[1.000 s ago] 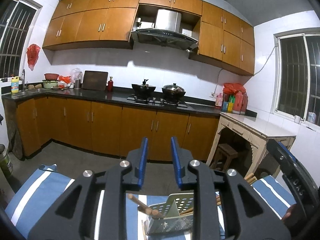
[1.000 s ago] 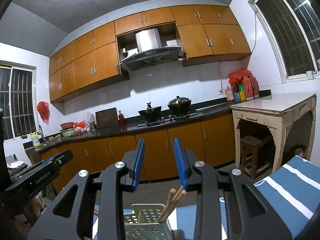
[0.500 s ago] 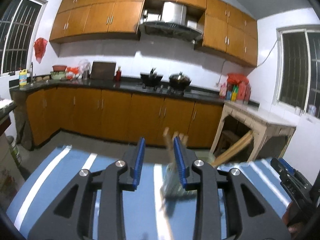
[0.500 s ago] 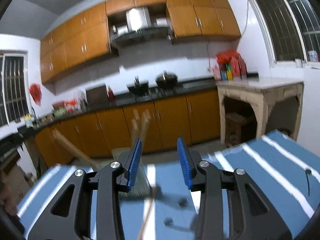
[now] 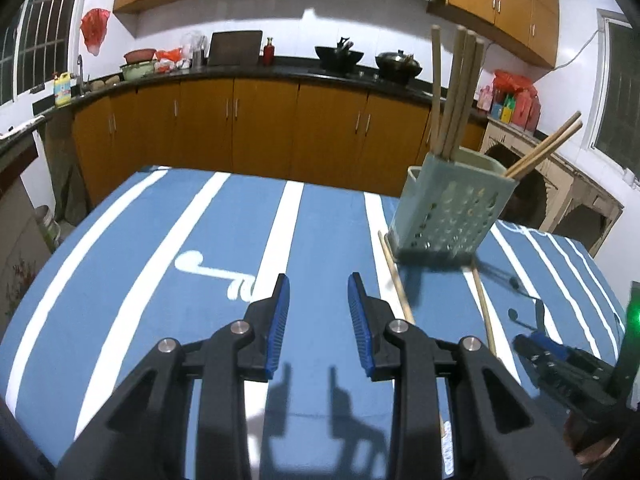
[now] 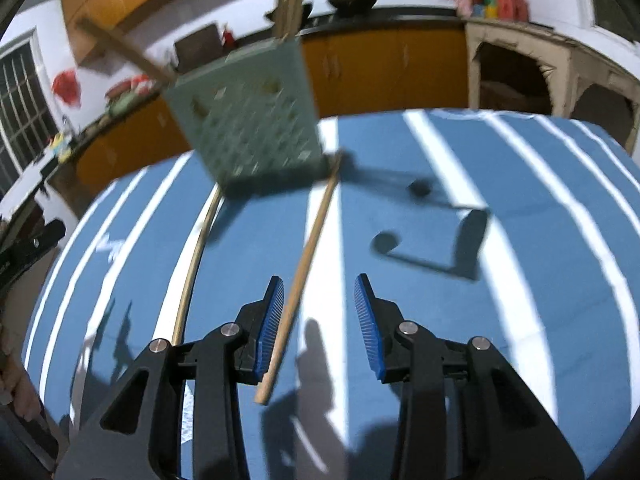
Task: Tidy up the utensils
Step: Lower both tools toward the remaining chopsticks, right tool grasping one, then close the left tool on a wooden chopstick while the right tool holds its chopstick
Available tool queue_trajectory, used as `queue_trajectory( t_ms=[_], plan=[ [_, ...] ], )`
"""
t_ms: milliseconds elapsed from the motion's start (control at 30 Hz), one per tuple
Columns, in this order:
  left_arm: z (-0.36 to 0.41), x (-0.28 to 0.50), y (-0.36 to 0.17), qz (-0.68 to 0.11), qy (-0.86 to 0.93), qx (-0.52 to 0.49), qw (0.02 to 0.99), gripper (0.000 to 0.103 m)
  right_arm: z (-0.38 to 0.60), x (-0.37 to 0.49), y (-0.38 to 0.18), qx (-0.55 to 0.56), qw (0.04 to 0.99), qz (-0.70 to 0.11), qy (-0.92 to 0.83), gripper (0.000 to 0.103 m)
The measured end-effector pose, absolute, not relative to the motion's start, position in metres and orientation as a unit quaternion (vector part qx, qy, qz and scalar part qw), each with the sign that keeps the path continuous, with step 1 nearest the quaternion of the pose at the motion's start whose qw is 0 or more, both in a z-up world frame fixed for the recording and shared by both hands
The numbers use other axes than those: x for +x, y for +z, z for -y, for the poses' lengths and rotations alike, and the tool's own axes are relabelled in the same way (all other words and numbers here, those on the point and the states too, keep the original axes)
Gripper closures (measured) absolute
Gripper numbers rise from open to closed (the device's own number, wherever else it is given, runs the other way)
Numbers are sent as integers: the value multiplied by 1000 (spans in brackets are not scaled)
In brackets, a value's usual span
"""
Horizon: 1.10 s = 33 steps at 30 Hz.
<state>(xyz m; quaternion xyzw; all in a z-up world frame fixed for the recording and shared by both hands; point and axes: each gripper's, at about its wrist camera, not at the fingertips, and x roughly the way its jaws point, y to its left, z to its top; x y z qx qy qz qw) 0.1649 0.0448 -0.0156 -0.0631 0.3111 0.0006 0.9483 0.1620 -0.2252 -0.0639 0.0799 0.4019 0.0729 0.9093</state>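
You are holding a gripper in each hand above a table covered with a blue cloth with white stripes (image 5: 224, 216). Your left gripper (image 5: 316, 320) has its blue-padded jaws apart with nothing between them, only bare cloth below. Your right gripper (image 6: 318, 320) also has its jaws parted; a loose chopstick (image 6: 304, 264) lies on the cloth below, running from just inside the left pad up toward the holder, and the pads are not pressing on it.

The pale green perforated chopstick holder (image 5: 452, 208) stands upright on the cloth, ahead and to the right of your left gripper. Several wooden chopsticks (image 5: 456, 92) stand upright in one side of it, and a pair (image 5: 544, 148) leans out to the right from the other side. Two loose chopsticks lie flat on the cloth in front of the holder, one (image 5: 396, 276) by its left corner and another (image 5: 484, 312) by its right corner.

Behind the table is a kitchen counter (image 5: 248, 70) with orange-brown cabinets (image 5: 260, 128). The right wrist view is blurred.
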Motion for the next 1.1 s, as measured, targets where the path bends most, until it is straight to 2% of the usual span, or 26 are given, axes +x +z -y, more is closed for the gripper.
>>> queue_trajectory(
  t_ms=[200, 233, 267, 300, 333, 733, 1000, 1033, 1100],
  plan=[
    [-37, 169, -18, -320, -9, -60, 945, 68, 205, 166, -79, 31, 903, -423, 63, 64],
    [-34, 170, -19, -323, -13, -60, 944, 68, 205, 165, -79, 25, 905, -421, 61, 67],
    [-31, 172, -19, -325, -15, -60, 944, 68, 206, 165, -79, 23, 905, -421, 56, 71],
    [-29, 173, -20, -327, -18, -60, 943, 68, 210, 165, -79, 26, 905, -422, 53, 85],
    [-26, 174, -21, -330, -22, -59, 942, 68, 214, 166, -80, 28, 905, -422, 49, 94],
    [28, 187, -47, -379, -87, -39, 921, 68, 313, 173, -80, 121, 897, -421, -58, 95],
    [56, 203, -77, -418, -79, -1, 905, 68, 323, 165, -81, 122, 899, -418, -52, 95],
    [57, 204, -80, -422, -76, 1, 904, 70, 322, 165, -81, 119, 899, -418, -48, 95],
    [59, 207, -88, -431, -66, 6, 900, 84, 318, 166, -80, 115, 900, -419, -41, 95]
  ],
)
